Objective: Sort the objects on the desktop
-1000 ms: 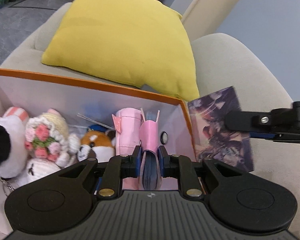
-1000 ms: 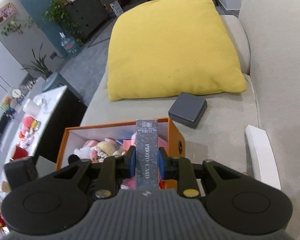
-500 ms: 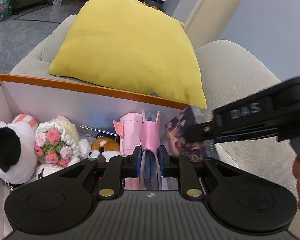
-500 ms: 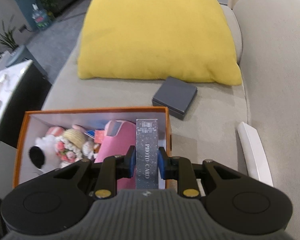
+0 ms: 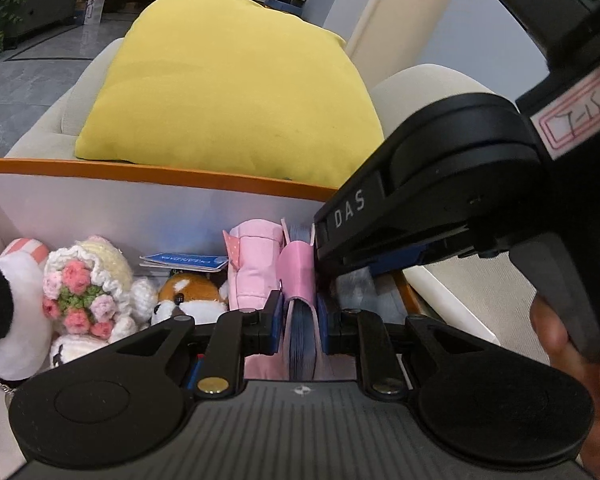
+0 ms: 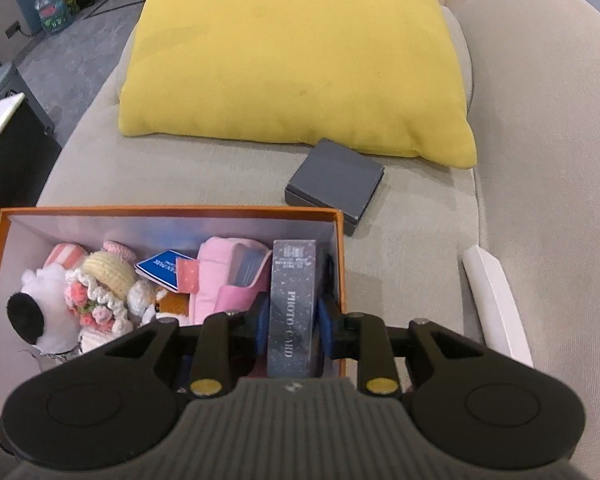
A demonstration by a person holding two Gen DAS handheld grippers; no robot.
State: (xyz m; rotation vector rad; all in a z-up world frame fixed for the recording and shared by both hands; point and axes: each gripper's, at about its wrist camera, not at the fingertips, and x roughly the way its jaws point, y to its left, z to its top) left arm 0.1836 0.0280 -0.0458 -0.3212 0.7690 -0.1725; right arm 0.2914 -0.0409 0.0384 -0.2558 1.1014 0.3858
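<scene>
So the whole thing was set up on a beige sofa (image 6: 420,240), with a big yellow cushion (image 6: 296,56) propped at the back of the seat and a small grey box (image 6: 334,180) lying just in front of the cushion's right corner. An orange box (image 6: 172,213) with a white lining was parked at the seat's front edge, stuffed along its left side with plush toys (image 6: 60,304). A pink card binder (image 5: 298,280) was clamped tight in the left gripper (image 5: 298,322), near the box's right wall. The photo card box (image 6: 292,304) was stood up against that right wall, inside the orange box, between the jaws of the right gripper (image 6: 292,322), which were being eased apart. Grey floor, a water jug (image 6: 54,10) and some plants were seen past the sofa's left end.
</scene>
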